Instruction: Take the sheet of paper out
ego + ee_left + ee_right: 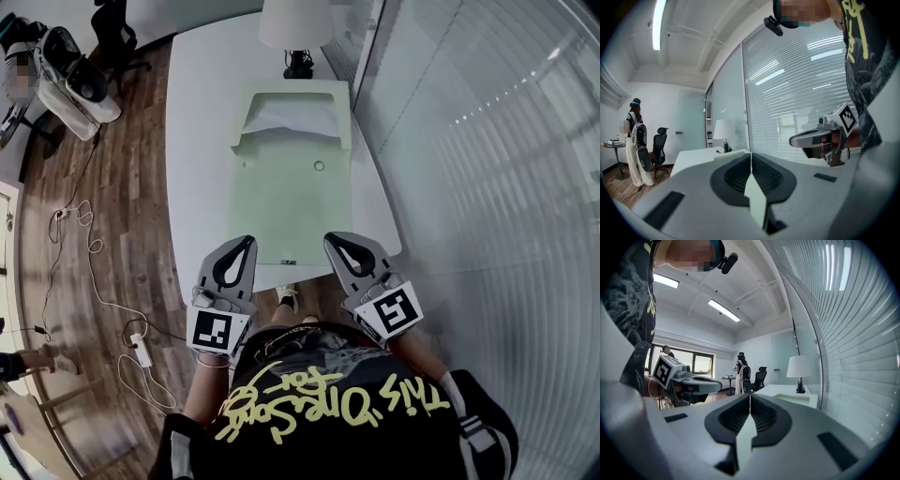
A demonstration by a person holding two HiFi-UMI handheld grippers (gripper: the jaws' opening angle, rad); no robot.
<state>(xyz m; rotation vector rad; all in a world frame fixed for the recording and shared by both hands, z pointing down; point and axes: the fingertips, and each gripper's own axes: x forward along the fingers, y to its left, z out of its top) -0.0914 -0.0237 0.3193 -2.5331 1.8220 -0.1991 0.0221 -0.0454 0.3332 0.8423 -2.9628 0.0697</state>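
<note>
Here, at the near edge of the tabletop [202, 141], the left tool [246, 242] hovers with its jaws closed on nothing, just short of a pale green document folder [291, 202]. The folder lies lengthwise from the near edge toward the far one. The white sheet of paper [291, 117] shows in the folder's open mouth at its far end, near a table lamp [296, 23] at the far edge. The right tool [330, 240], likewise closed and empty, hovers beside the folder's near right corner. The step in hand looks like the reach. It is best done by pinning the folder flat with one tool, then opening the other to pinch the sheet's exposed edge and draw it straight out, uncreased.
</note>
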